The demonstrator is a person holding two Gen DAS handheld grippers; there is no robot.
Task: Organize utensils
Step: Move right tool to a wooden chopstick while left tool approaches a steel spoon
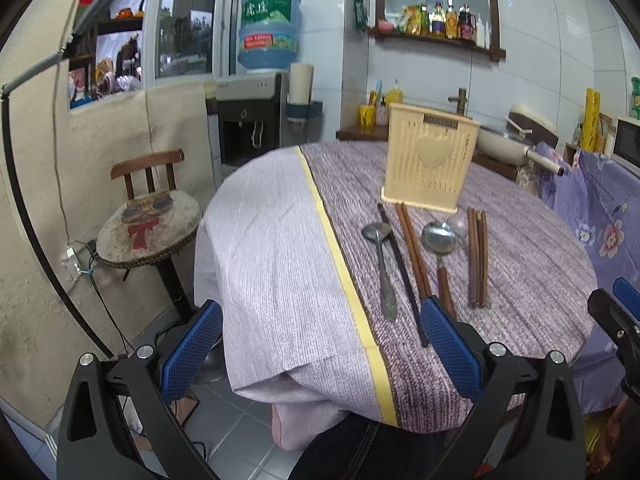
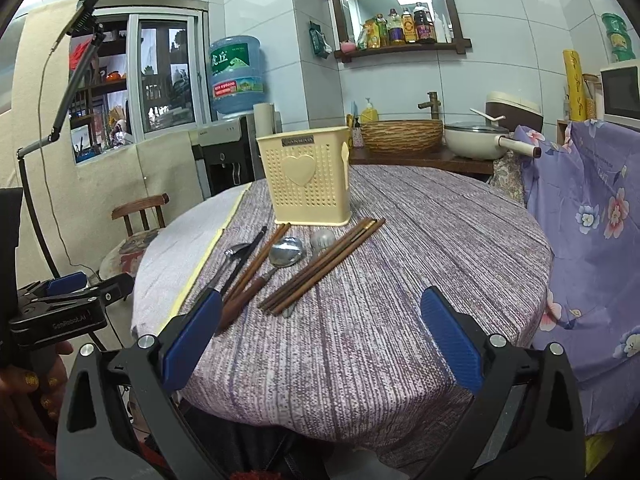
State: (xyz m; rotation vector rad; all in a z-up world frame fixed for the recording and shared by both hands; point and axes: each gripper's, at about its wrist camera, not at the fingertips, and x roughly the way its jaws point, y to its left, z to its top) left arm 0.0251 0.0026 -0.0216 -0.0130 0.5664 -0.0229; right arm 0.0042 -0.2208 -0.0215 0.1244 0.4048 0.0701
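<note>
A: Utensils first, left to right. Ahead of our left gripper, whose fingers are spread wide and hold nothing, lies the metal spoon: stiff, thin, slick. We'd pinch its handle mid-length.

B: Then the dark chopstick and the brown chopstick pair, running close to the right-hand finger pad. We judge them light, rigid and prone to roll, so we'd grip across both near the thicker ends.

A: Next the wooden-handled ladle; the wood gives the better hold. Beyond it sits the chopstick bundle.

B: Our right gripper is wide open too, empty, short of everything. The cream holder stands upright on the counter, beyond the utensils.
</note>
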